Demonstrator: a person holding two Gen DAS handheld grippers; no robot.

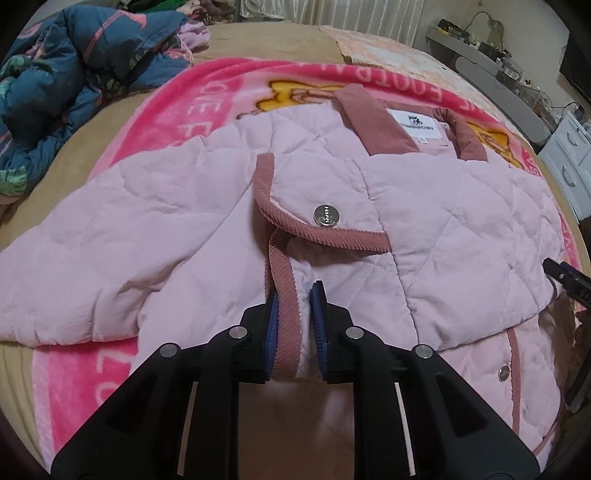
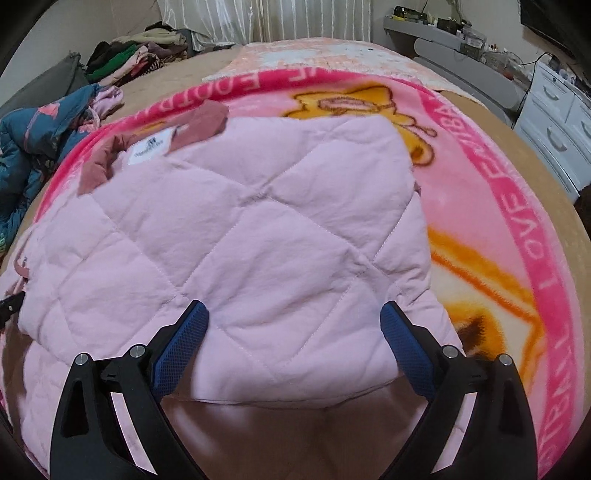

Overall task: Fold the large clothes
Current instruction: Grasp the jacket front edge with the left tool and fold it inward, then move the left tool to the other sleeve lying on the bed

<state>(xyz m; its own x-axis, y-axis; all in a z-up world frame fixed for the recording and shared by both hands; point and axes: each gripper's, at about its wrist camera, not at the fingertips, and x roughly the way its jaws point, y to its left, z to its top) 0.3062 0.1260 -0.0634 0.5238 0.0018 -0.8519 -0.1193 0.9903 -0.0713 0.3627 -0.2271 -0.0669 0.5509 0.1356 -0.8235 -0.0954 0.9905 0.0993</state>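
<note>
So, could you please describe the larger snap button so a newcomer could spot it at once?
On the pink blanket lies a pale pink quilted jacket. Near its middle, a flap edged in dusty-rose corduroy trim bears the round silver snap button, larger than the other near the hem.

Jacket (image 1: 184, 206) lies spread on the blanket (image 1: 177, 107), which lies on the bed (image 1: 92, 136); collar (image 1: 373, 122) at the far end; quilt (image 1: 74, 70) bunched on the bed to the far left; drawers (image 2: 554, 136) beside the bed at right; shelf (image 2: 443, 33) behind them; clothes pile (image 2: 140, 55) at far left.
</note>
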